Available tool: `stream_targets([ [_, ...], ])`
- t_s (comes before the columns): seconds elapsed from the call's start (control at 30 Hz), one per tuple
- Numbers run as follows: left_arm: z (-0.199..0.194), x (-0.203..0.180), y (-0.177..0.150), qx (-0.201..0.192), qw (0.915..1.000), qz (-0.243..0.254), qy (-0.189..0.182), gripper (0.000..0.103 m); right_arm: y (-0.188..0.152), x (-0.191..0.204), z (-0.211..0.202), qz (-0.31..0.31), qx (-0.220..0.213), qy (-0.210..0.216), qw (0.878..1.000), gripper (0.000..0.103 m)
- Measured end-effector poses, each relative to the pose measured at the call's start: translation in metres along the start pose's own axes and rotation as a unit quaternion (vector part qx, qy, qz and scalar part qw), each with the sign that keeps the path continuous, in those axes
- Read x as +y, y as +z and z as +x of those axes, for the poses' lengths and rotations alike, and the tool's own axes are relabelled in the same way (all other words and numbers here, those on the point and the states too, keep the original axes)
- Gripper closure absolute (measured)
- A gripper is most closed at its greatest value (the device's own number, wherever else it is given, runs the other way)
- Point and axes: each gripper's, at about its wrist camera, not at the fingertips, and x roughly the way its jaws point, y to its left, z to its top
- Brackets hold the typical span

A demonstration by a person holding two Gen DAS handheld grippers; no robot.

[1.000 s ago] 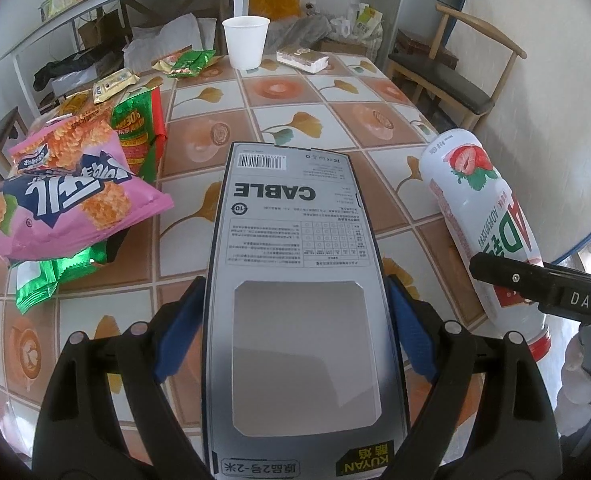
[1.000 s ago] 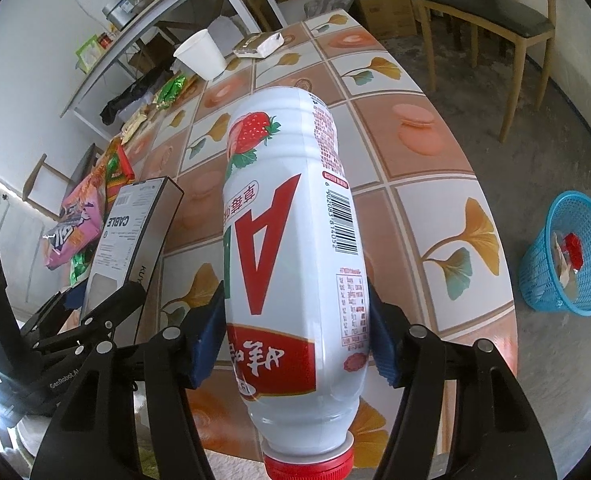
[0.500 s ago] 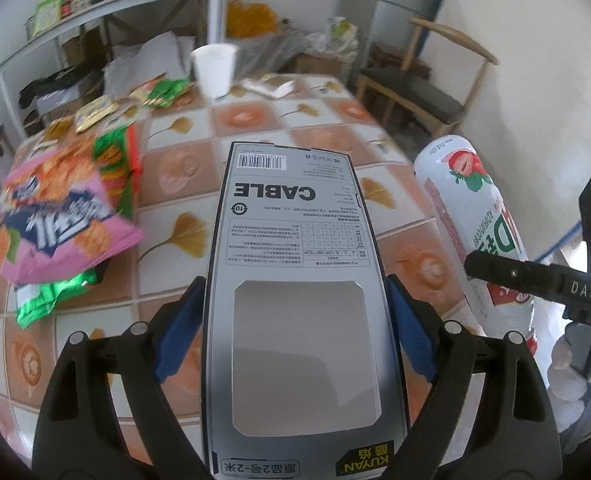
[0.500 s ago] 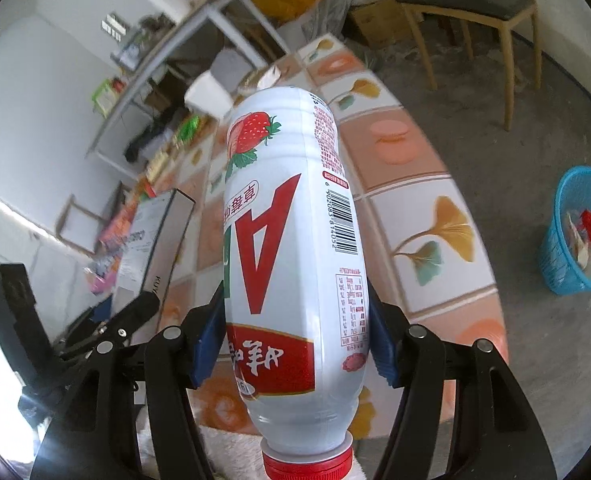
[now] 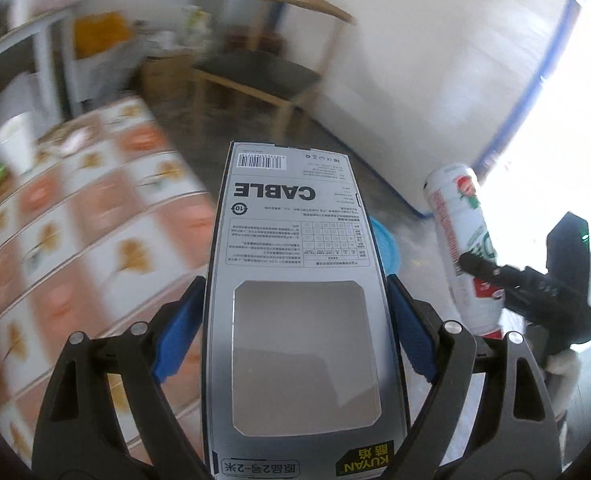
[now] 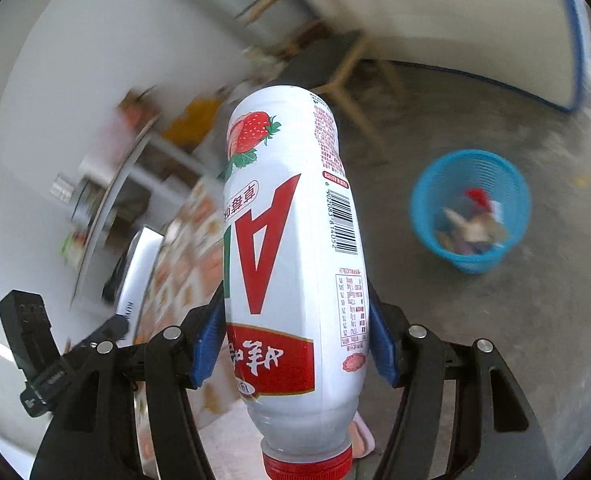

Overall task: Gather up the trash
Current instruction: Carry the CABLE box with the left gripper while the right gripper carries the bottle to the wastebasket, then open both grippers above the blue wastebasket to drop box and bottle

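Hand-held gripper clamps bottle above concrete floor.

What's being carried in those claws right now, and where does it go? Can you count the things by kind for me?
Cable boxes, held in the left claw: 1
Strawberry drink bottles, held in the right claw: 1
Blue trash baskets on the floor, already holding scraps: 1
Total: 3
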Motion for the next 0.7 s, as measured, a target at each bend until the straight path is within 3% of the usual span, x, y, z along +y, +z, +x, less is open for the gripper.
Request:
stream_targets([
  [0.23, 0.091, -0.073, 0.036, 0.069, 0.9953, 0.052, -0.044, 0.020, 0.006, -0.088, -0.004, 0.100, -0.003, -0.019, 0.995, 0.042],
  [0.43, 0.180, -0.114, 0.078, 0.120, 0.9898, 0.055, -0.054, 0.018, 0.049, -0.133, 0.033, 0.152, 0.001, -0.018, 0.988, 0.041],
  [0.53, 0.232, -0.129, 0.104, 0.137, 0.9872, 0.048, -0.066, 0.017, 0.082, -0.164, 0.071, 0.181, -0.002, -0.027, 0.983, 0.024],
  [0.7, 0.272, -0.125, 0.116, 0.138, 0.9878, 0.010, -0.071, 0.017, 0.094, -0.211, 0.113, 0.211, -0.004, -0.084, 0.974, 0.023],
])
